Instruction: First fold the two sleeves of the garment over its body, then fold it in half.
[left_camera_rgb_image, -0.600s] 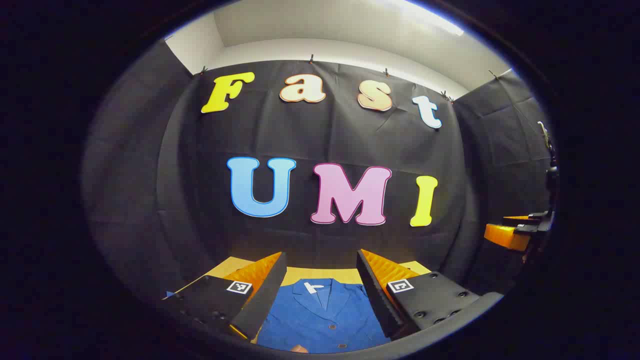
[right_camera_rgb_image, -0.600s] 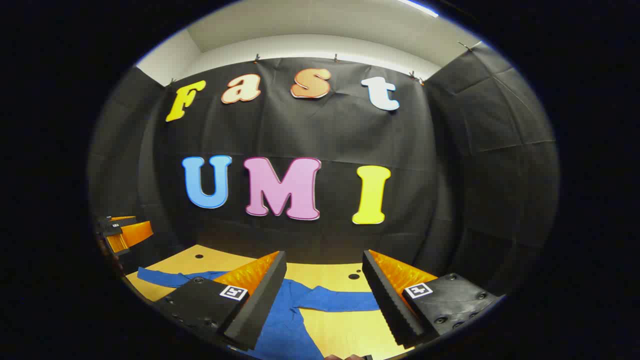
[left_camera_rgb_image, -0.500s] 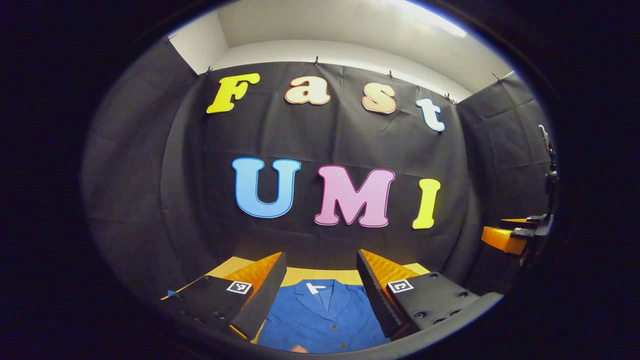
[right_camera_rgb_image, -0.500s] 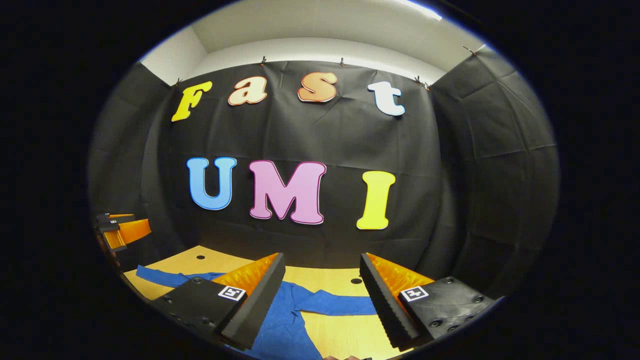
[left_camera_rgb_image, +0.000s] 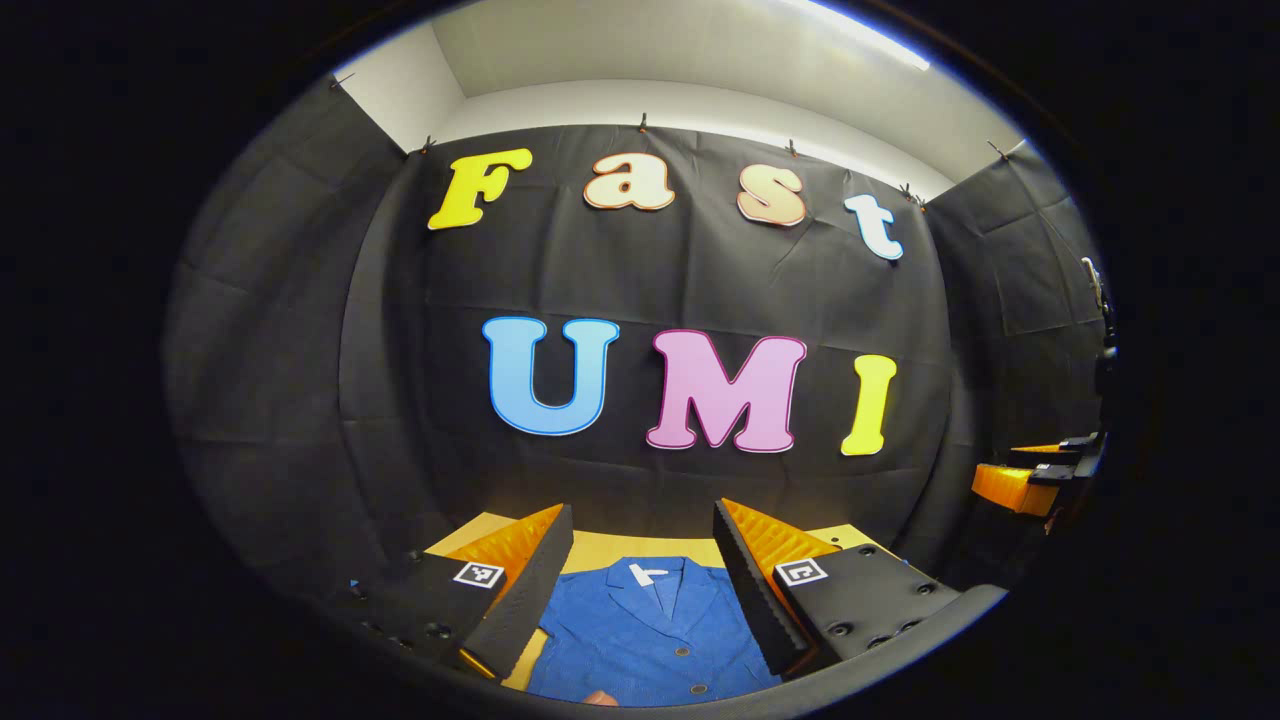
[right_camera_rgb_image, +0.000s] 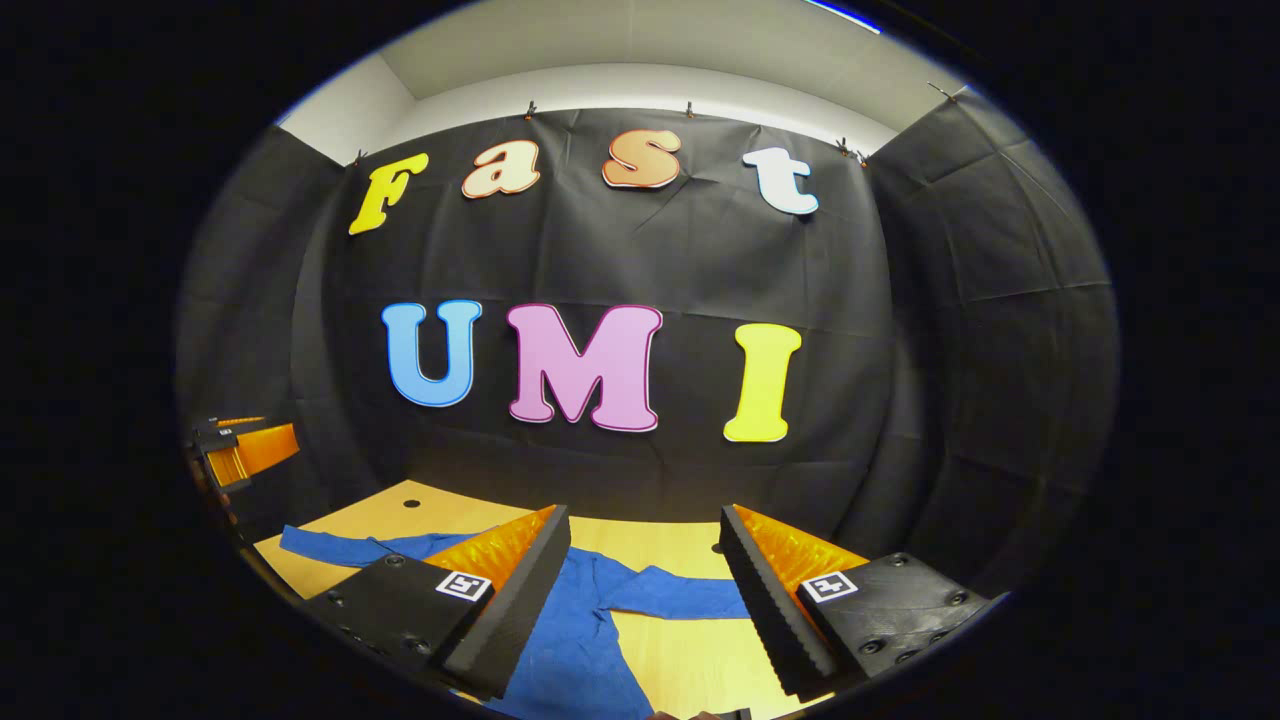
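A blue buttoned jacket (left_camera_rgb_image: 650, 630) with a collar and a white neck label lies flat on the wooden table, front up. My left gripper (left_camera_rgb_image: 640, 580) hangs open above its collar and chest, nothing between the fingers. In the right gripper view the same jacket (right_camera_rgb_image: 580, 640) spreads its two sleeves outward, one sleeve (right_camera_rgb_image: 340, 548) to the left and one sleeve (right_camera_rgb_image: 680, 598) to the right. My right gripper (right_camera_rgb_image: 640, 585) stands open above the right shoulder and sleeve, holding nothing. The right gripper (left_camera_rgb_image: 1030, 475) also shows at the far right edge of the left gripper view, and the left gripper (right_camera_rgb_image: 240, 452) at the left edge of the right gripper view.
The wooden table (right_camera_rgb_image: 690, 660) has small round holes (right_camera_rgb_image: 412, 503) near its back edge. The black cloth wall (left_camera_rgb_image: 640, 290) closes the booth behind and at both sides.
Both grippers have shifted slightly; the jacket sits a little lower and to the right between the left fingers. Neither gripper has taken hold of anything, and the jacket lies as before.
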